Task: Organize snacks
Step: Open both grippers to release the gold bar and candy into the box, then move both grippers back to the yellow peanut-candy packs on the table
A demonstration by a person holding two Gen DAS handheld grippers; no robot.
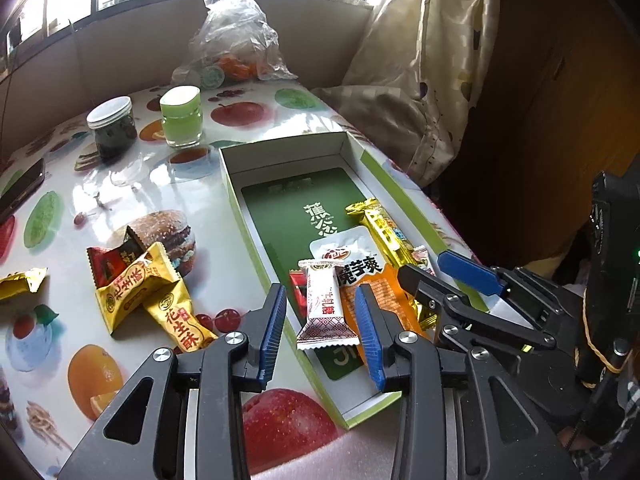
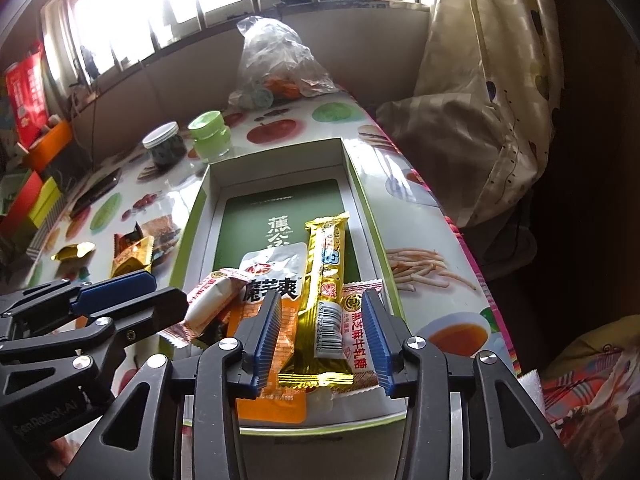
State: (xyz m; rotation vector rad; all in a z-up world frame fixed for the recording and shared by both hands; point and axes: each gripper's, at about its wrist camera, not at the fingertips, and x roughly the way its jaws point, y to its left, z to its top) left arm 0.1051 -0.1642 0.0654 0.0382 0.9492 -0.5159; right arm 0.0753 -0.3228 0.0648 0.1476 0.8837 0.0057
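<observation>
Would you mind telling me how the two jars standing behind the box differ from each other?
The dark jar has a white lid and dark contents showing through clear walls, while the green jar has a pale green lid and looks light green throughout. The dark jar stands further left in the left wrist view, farther from the box; the green jar is nearer the box's far corner. Both stand upright with lids on, close together on the fruit-print tabletop.

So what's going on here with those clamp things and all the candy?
A person is sorting snacks into a shallow green-edged box with two handheld grippers. The left gripper hangs open over a white candy in the box; the right gripper is open around a gold bar there. An orange pouch is in too. Yellow candies still lie loose on the fruit-print table.
</observation>
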